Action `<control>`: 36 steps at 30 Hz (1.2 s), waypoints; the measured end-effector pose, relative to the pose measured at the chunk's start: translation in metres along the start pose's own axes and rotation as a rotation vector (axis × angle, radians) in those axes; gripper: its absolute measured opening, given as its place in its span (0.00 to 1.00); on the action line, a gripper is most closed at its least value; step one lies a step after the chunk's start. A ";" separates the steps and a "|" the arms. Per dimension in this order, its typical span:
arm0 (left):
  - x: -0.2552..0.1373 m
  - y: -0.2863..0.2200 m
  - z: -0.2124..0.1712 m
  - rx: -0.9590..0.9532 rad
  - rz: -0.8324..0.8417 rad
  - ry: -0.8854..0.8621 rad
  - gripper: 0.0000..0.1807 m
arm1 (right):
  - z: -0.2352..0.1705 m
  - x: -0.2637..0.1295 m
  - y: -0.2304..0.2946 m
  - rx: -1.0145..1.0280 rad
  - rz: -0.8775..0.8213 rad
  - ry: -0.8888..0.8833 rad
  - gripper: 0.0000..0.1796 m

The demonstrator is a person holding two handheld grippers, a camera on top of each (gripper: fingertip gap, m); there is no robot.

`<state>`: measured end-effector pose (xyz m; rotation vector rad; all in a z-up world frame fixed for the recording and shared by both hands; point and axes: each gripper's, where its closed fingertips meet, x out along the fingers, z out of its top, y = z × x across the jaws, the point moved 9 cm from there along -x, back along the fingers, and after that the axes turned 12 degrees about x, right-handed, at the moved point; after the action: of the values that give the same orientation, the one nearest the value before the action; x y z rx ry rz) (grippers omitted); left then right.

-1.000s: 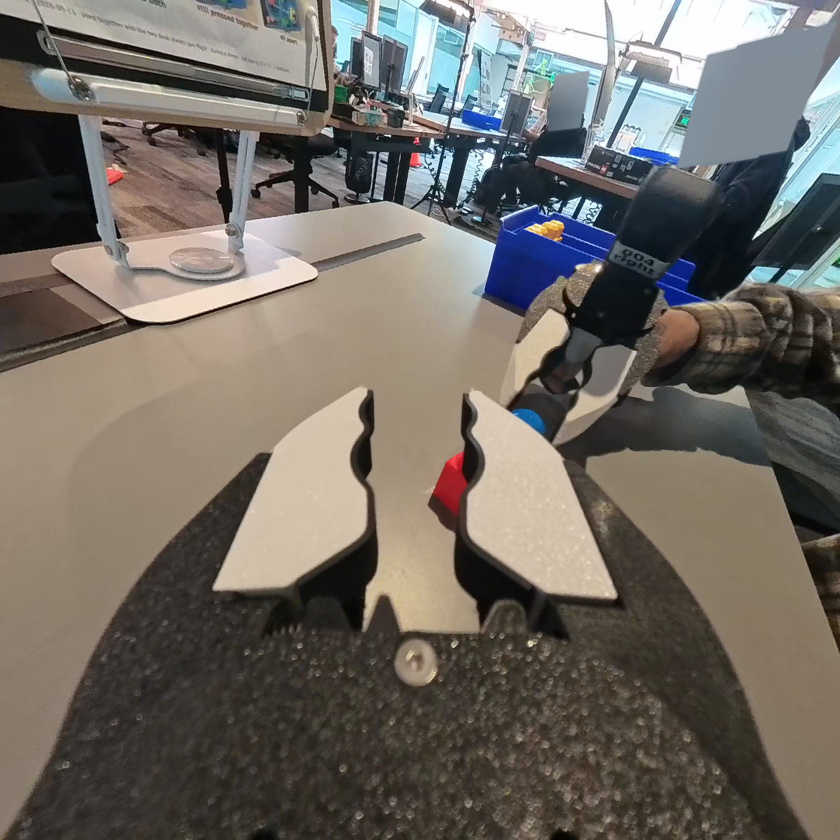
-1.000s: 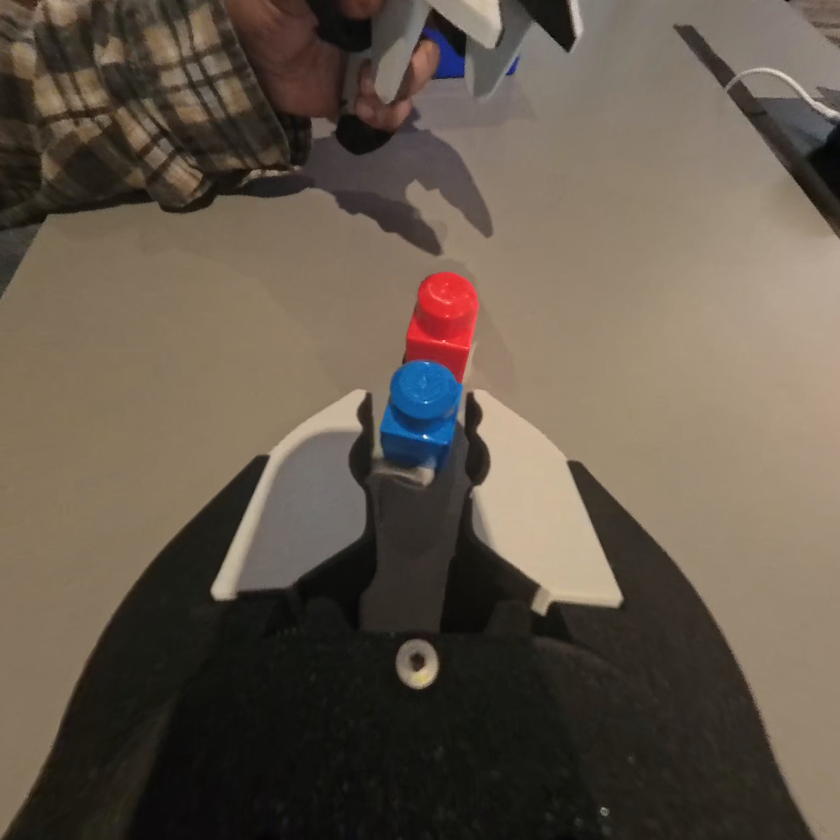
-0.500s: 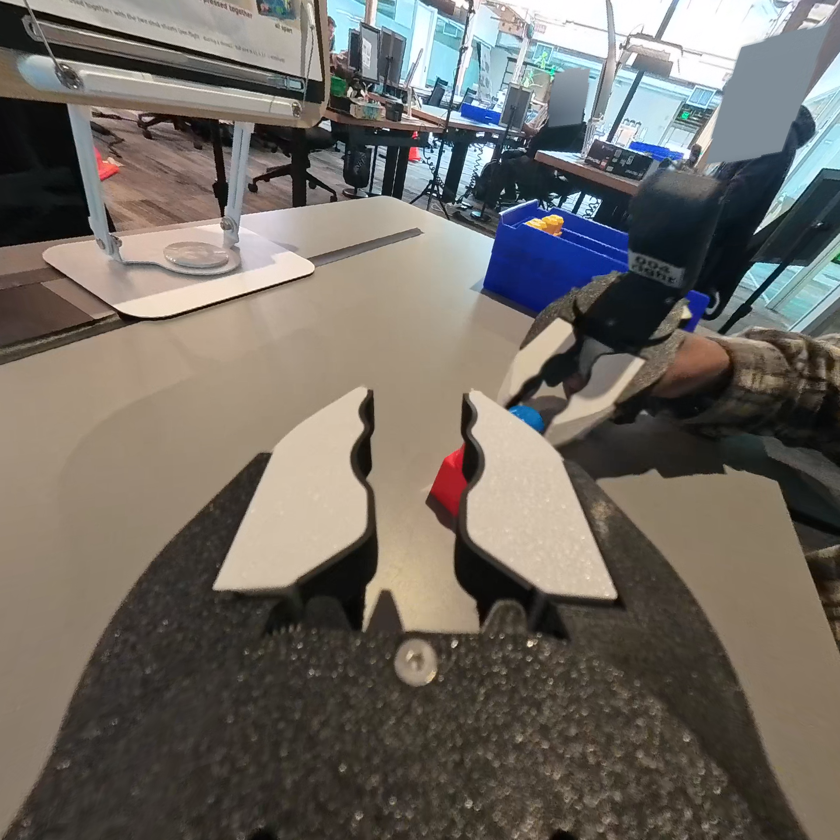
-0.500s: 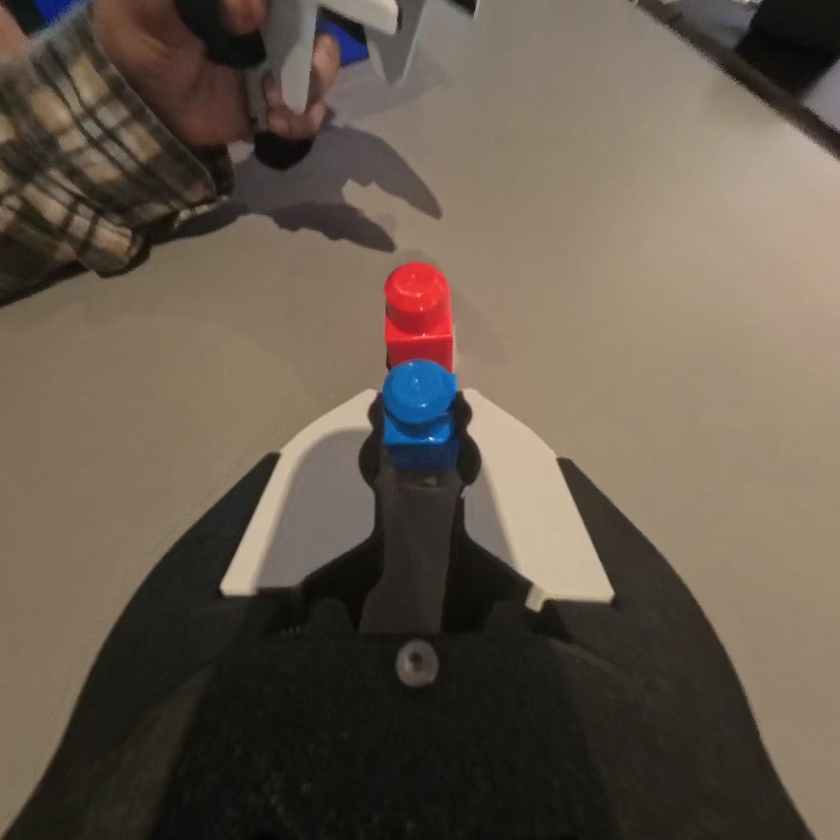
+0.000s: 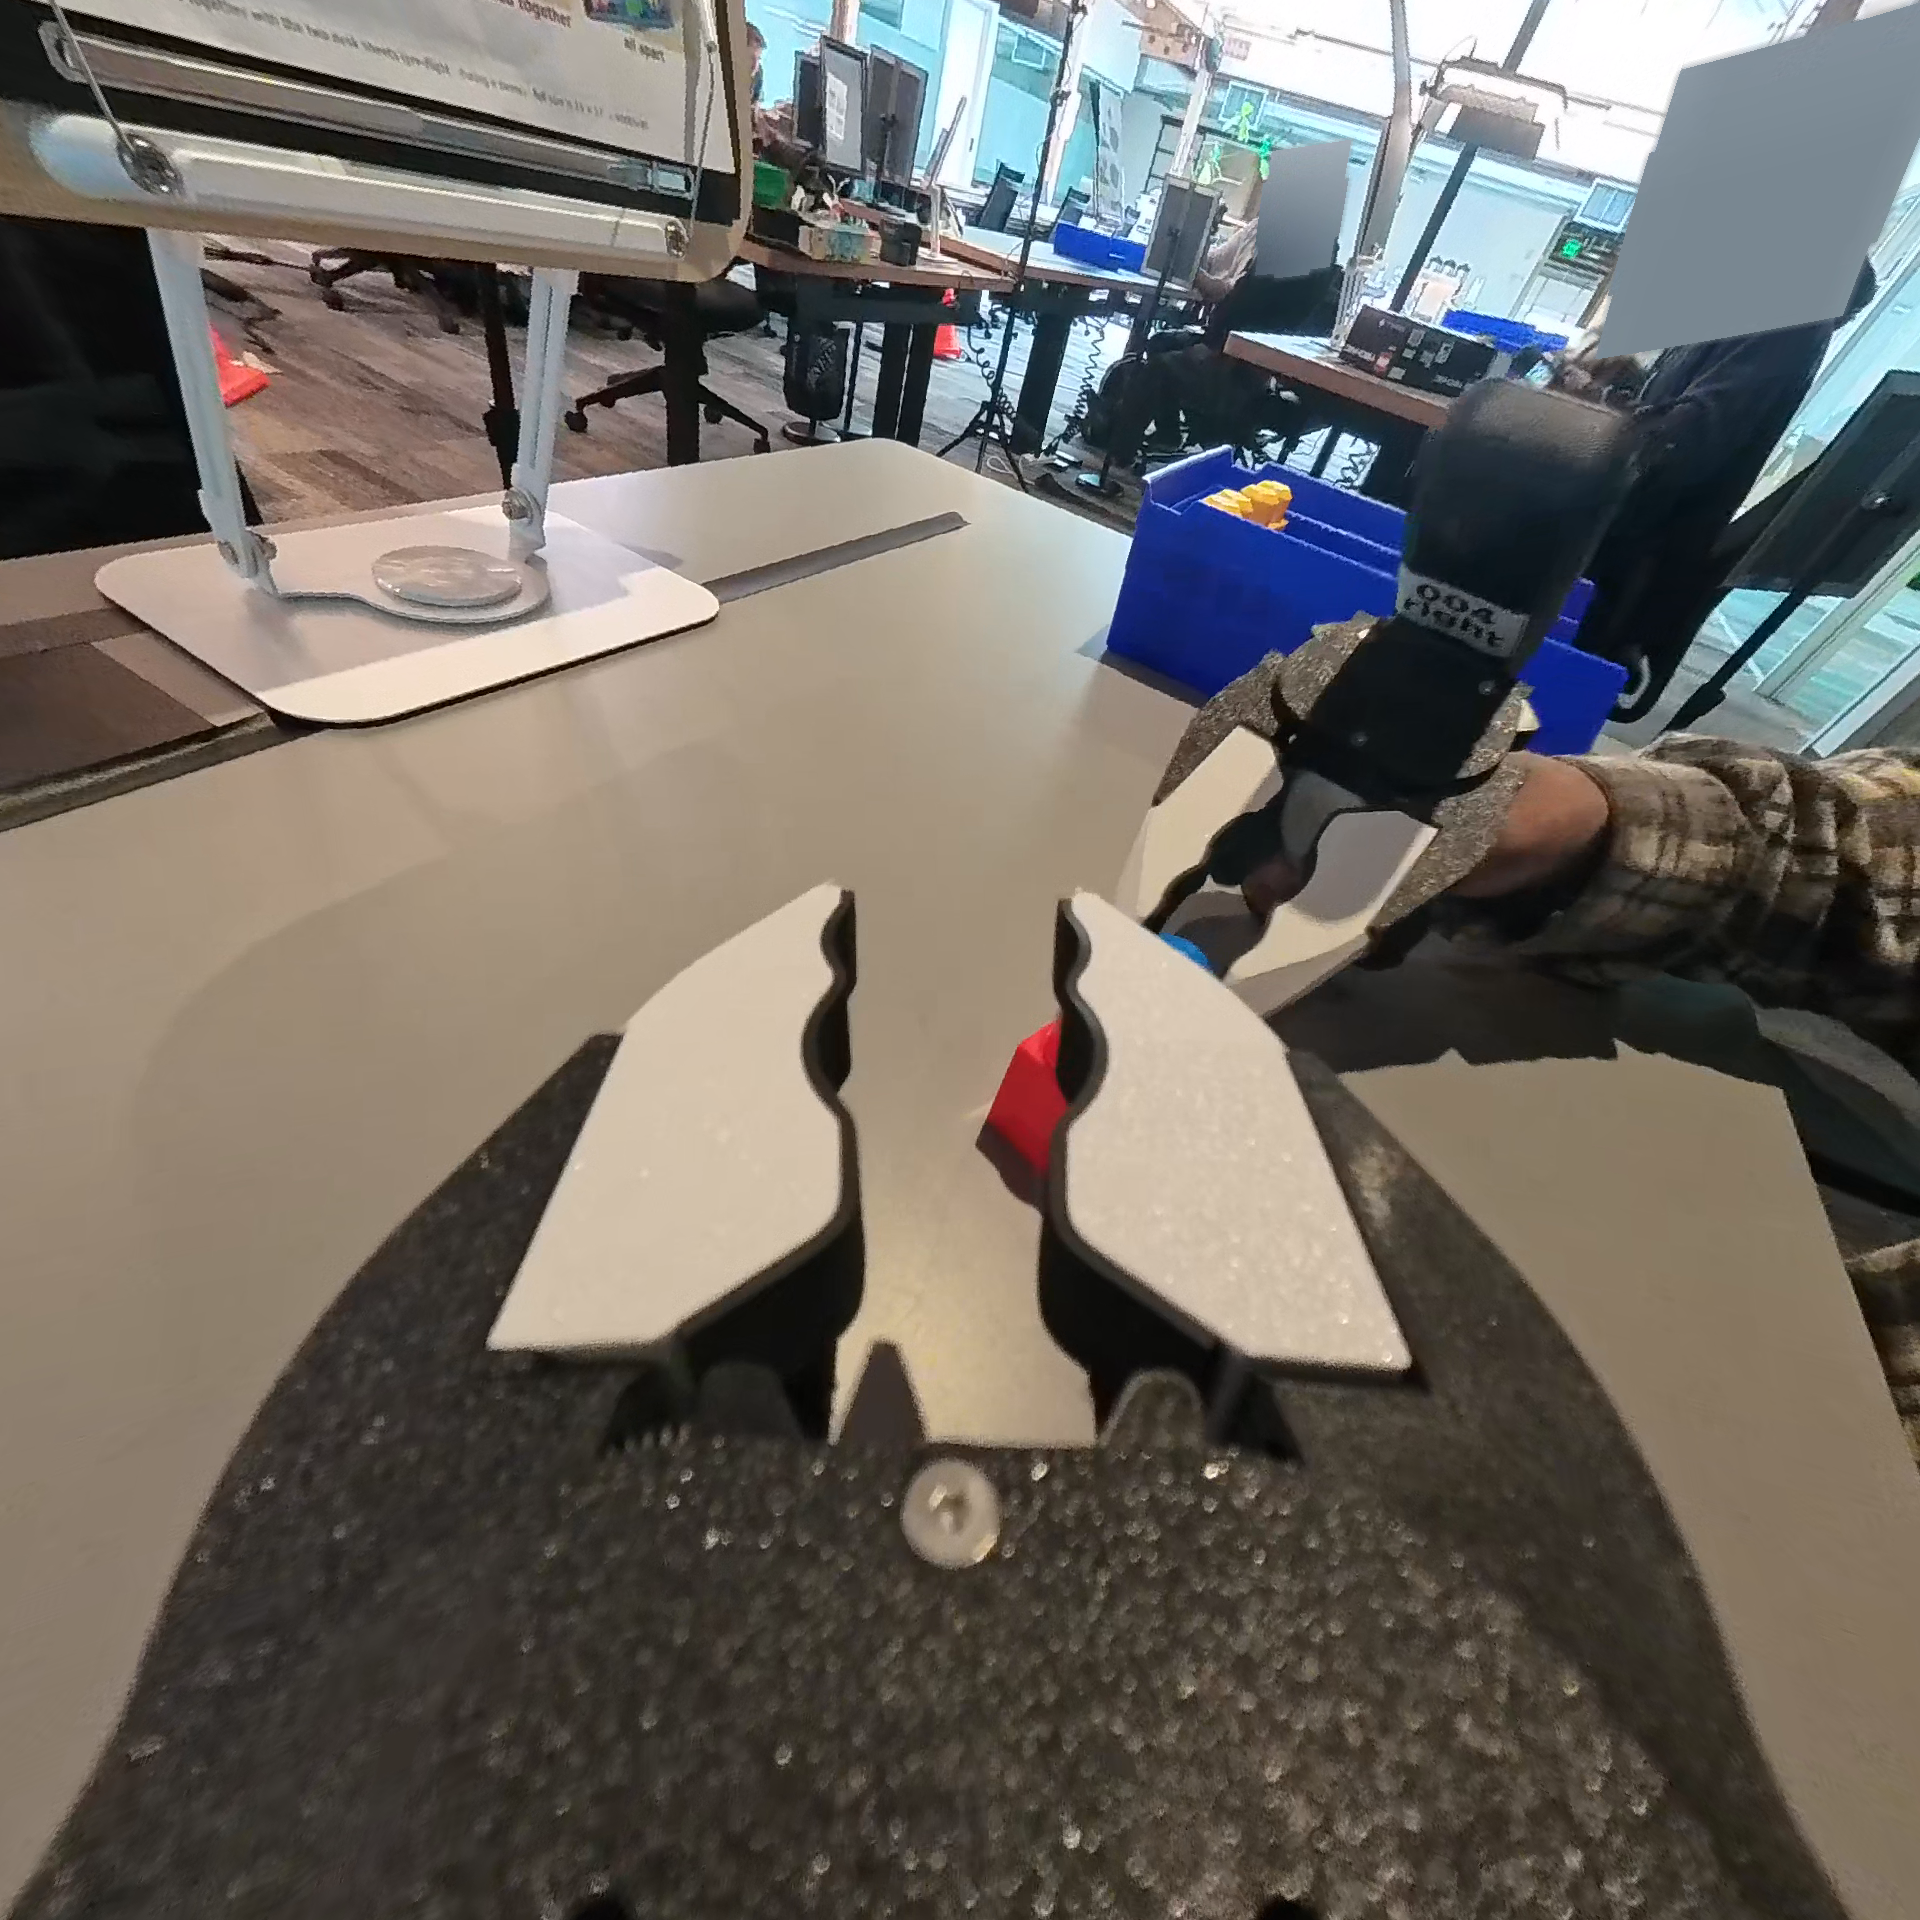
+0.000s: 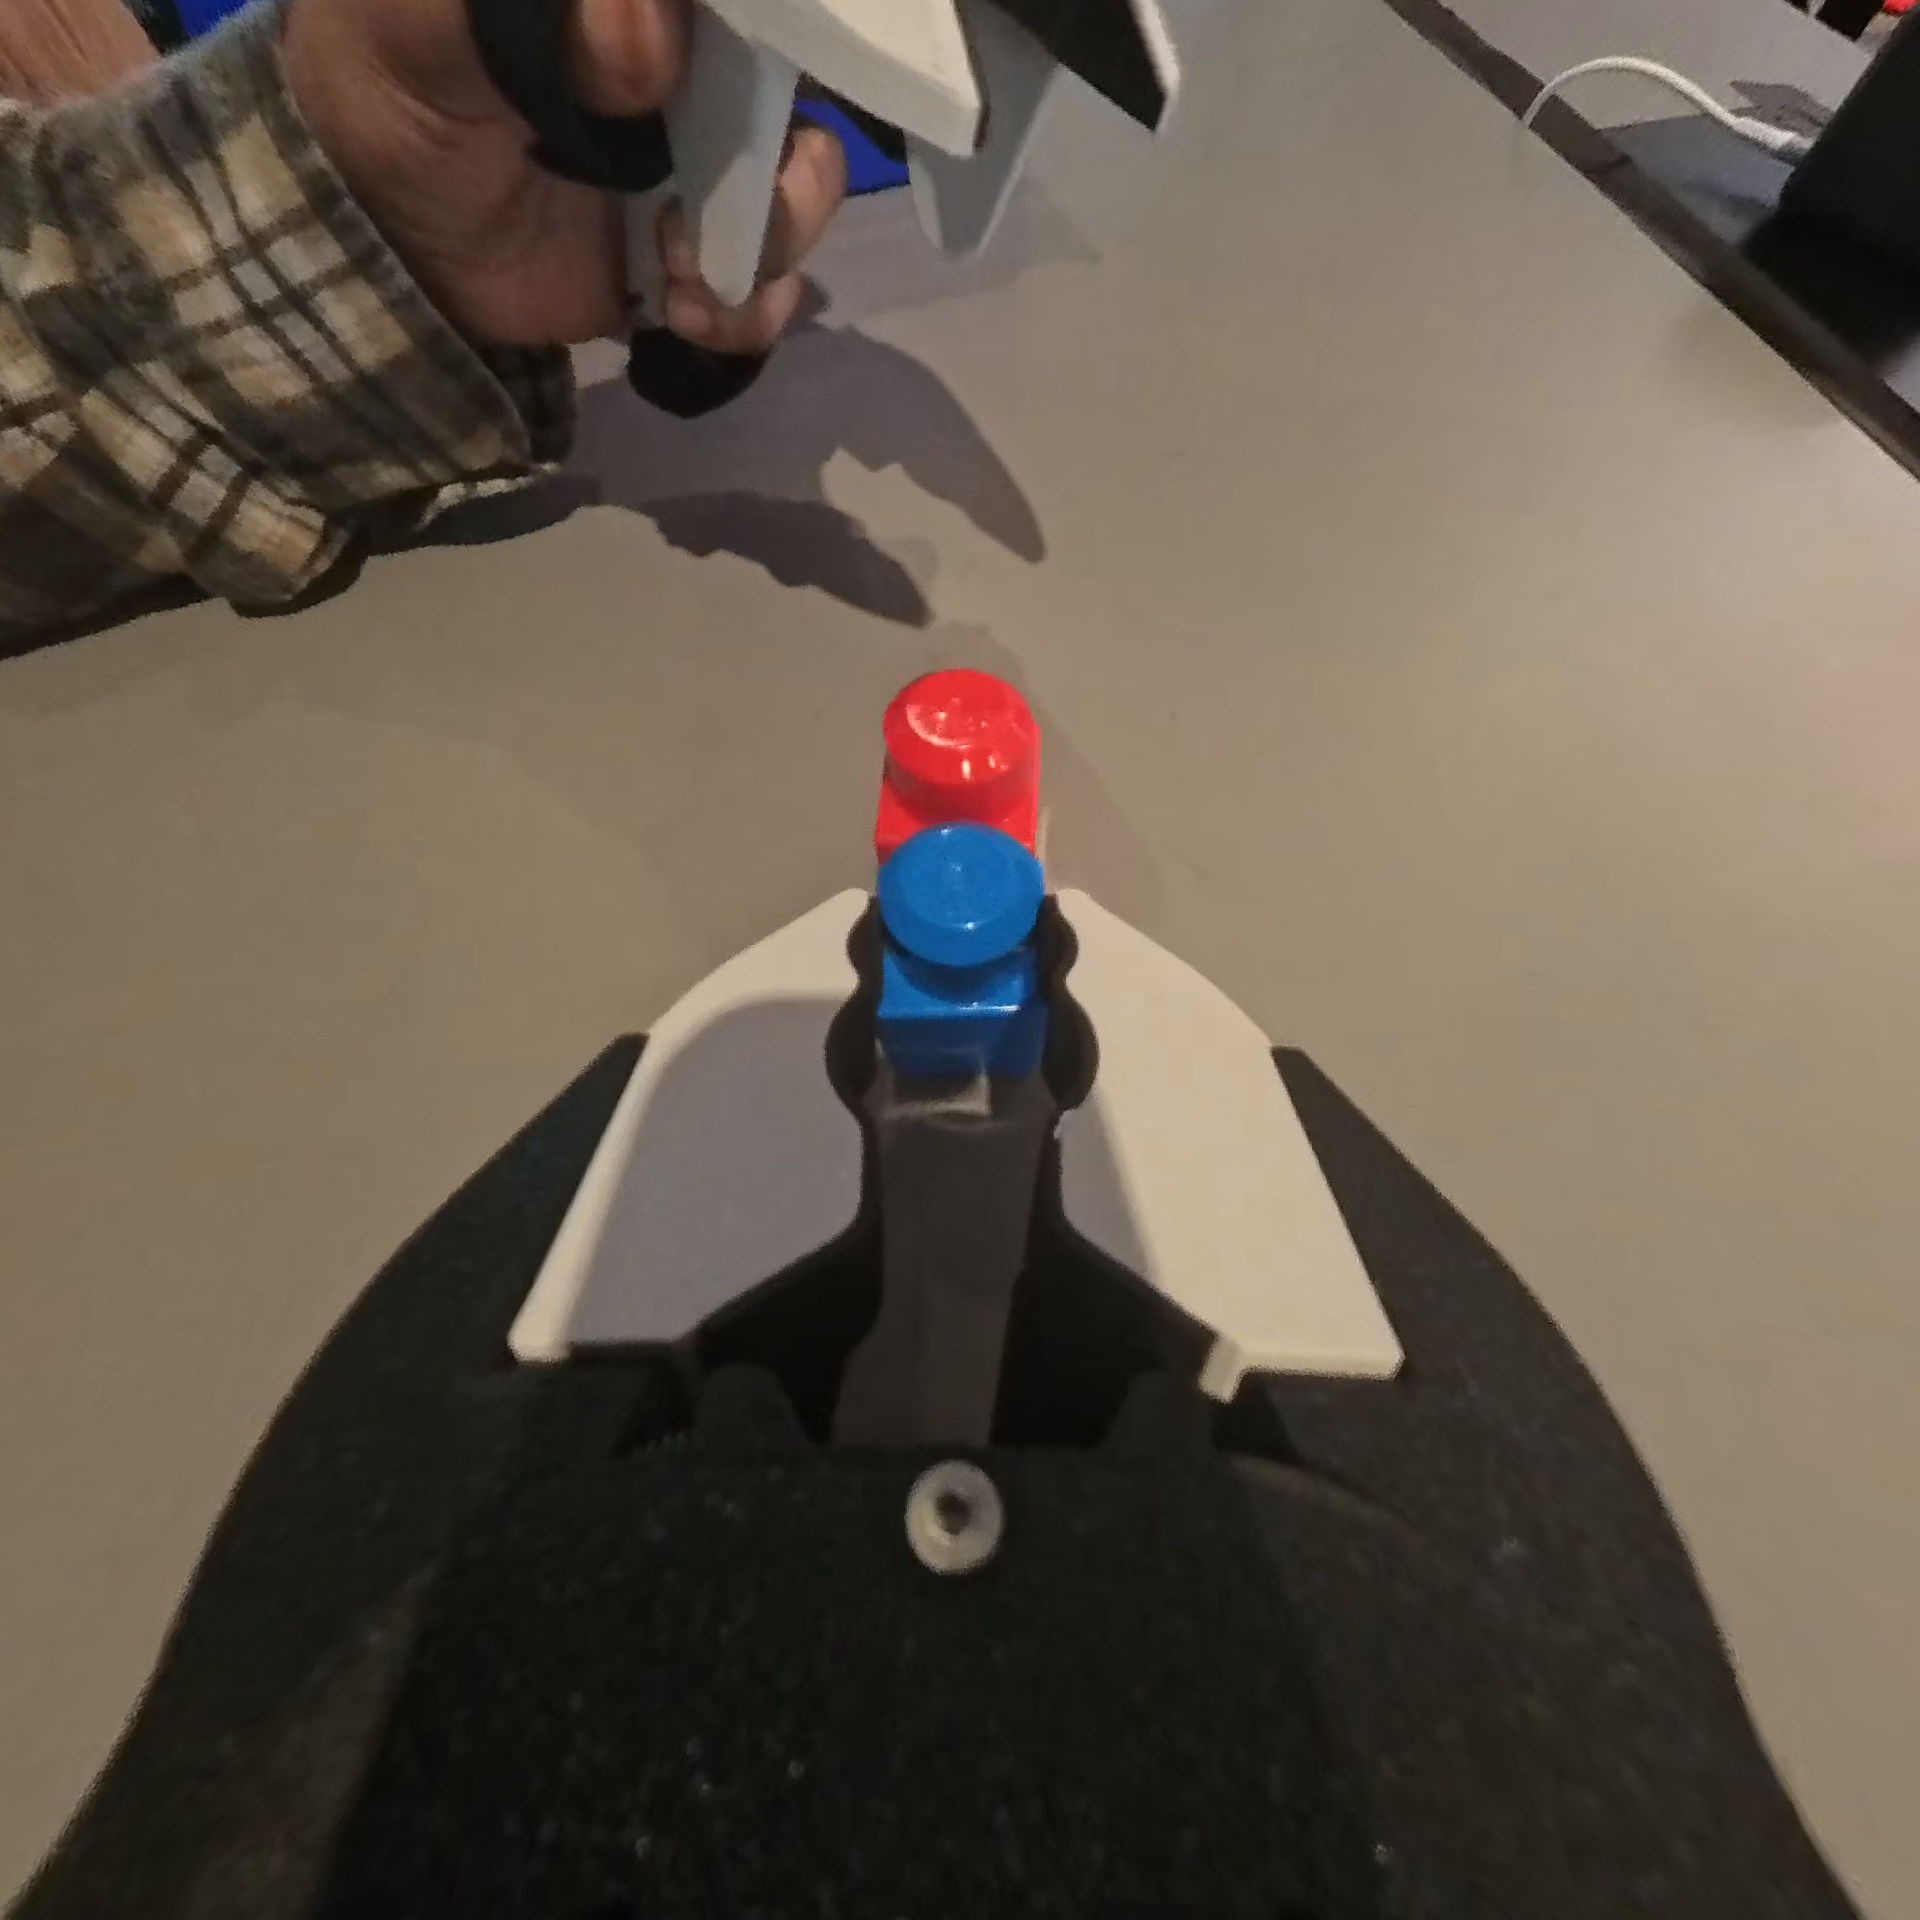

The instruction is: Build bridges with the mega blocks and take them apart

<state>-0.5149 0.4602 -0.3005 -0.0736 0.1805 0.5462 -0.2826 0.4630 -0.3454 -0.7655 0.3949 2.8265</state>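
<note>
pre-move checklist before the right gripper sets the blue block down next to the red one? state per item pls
1. Right gripper shut on blue block: ok.
2. Blue block stud up, not tilted: ok.
3. Red block upright on table: ok.
4. Left gripper open, holding nothing: ok.
5. Left gripper clear of the red block: cannot tell; its right finger hides part of the block.
6. Gap between blue and red blocks: cannot tell, they overlap in view.
</note>
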 end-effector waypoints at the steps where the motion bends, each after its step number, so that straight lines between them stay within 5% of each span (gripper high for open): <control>1: 0.000 0.000 0.000 -0.002 0.000 0.000 0.20 | 0.000 0.000 -0.001 0.009 -0.002 -0.003 0.16; 23: 0.001 0.000 -0.001 -0.002 -0.003 0.003 0.20 | 0.002 0.004 0.002 0.038 -0.008 -0.008 0.16; 26: 0.001 -0.001 0.000 0.002 -0.004 0.000 0.20 | 0.003 0.001 0.001 0.034 -0.017 -0.014 0.22; 32: -0.002 0.000 0.002 0.006 -0.003 -0.015 0.20 | 0.009 -0.040 -0.001 0.033 -0.037 -0.232 0.37; 36: -0.007 -0.003 0.010 0.017 -0.009 -0.070 0.21 | 0.003 -0.078 -0.005 0.022 -0.095 -0.440 0.39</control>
<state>-0.5175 0.4549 -0.2898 -0.0386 0.1161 0.5377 -0.2165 0.4599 -0.3031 -0.1391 0.3058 2.7849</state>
